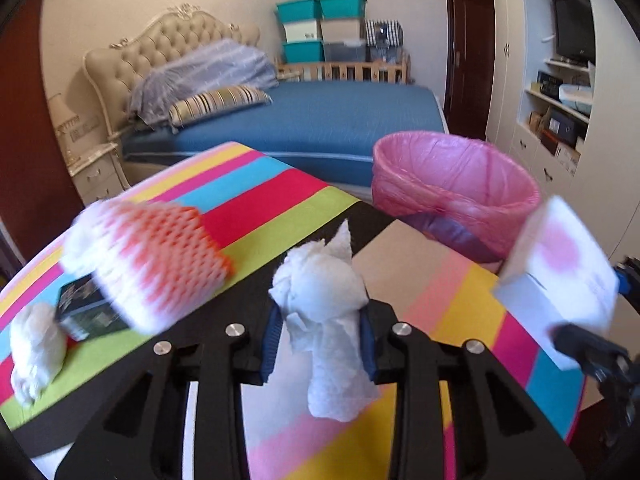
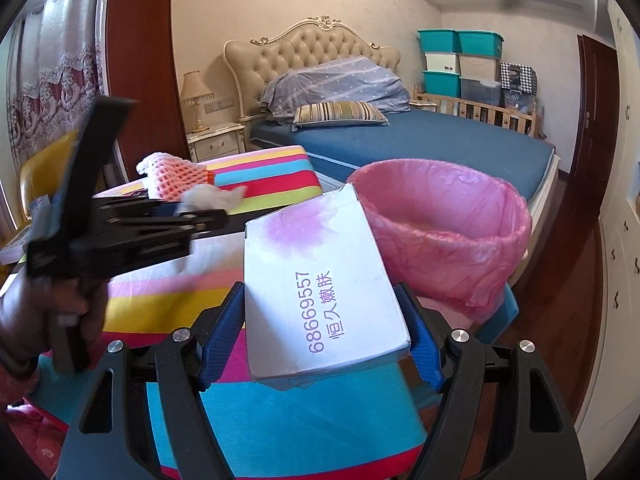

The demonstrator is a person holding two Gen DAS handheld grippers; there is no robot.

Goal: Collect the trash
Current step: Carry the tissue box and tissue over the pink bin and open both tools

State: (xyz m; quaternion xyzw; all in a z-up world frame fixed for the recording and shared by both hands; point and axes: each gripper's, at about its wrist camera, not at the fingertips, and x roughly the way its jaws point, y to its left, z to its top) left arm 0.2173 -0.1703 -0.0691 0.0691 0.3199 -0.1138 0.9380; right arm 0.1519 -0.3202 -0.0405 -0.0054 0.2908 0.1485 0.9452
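Observation:
My left gripper point(image 1: 320, 336) is shut on a crumpled white tissue point(image 1: 328, 320), held above the striped table. It also shows in the right wrist view point(image 2: 200, 208), with the tissue point(image 2: 212, 196) in it. My right gripper point(image 2: 324, 332) is shut on a white box with purple print point(image 2: 320, 288), held up just left of the bin. The box also shows in the left wrist view point(image 1: 560, 272). The bin with a pink liner point(image 1: 452, 188) stands beyond the table edge, open and seemingly empty point(image 2: 444, 224).
On the striped tablecloth point(image 1: 280, 192) lie an orange-and-white foam fruit net point(image 1: 148, 256), a small dark box point(image 1: 88, 308) and another tissue wad point(image 1: 36, 348). A blue bed point(image 1: 320, 120) stands behind; wardrobe shelves point(image 1: 560, 100) are at right.

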